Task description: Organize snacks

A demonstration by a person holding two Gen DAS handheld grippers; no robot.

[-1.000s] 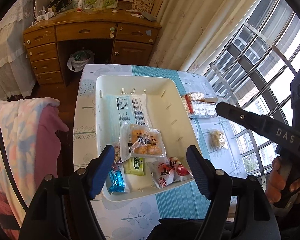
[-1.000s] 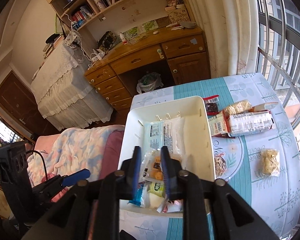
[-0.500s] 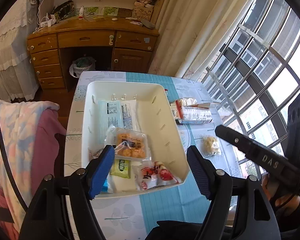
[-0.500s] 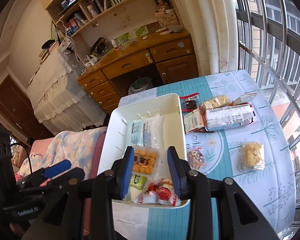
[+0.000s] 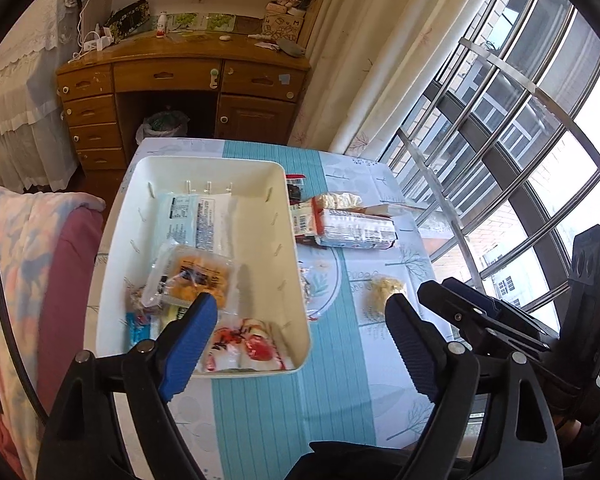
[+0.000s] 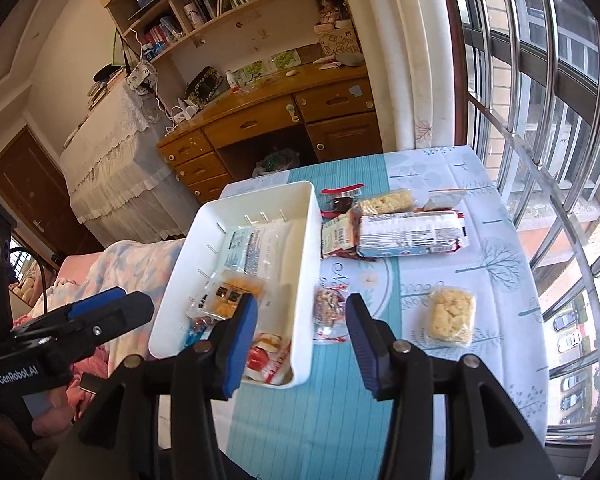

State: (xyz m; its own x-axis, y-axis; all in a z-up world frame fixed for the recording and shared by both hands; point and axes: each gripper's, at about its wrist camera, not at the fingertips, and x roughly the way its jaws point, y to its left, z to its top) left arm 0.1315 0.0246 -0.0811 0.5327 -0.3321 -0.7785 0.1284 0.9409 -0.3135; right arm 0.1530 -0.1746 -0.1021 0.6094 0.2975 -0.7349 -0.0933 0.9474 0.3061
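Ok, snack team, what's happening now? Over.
Left gripper and right gripper both empty, jaws opening. White bin part filled; nut bar and rice cake lie outside. Nothing blocking.

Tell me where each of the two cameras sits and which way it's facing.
Left wrist view: sits on the left hand-held gripper, looking forward and down over the white tray toward the wooden desk; its own opening, empty blue fingers show, plus the right hand-held gripper at the right edge.
Right wrist view: sits on the right hand-held gripper, aimed the same way; its opening, empty fingers frame a nut bar, with the left hand-held gripper at left.
Both share the tray, desk, table and window.
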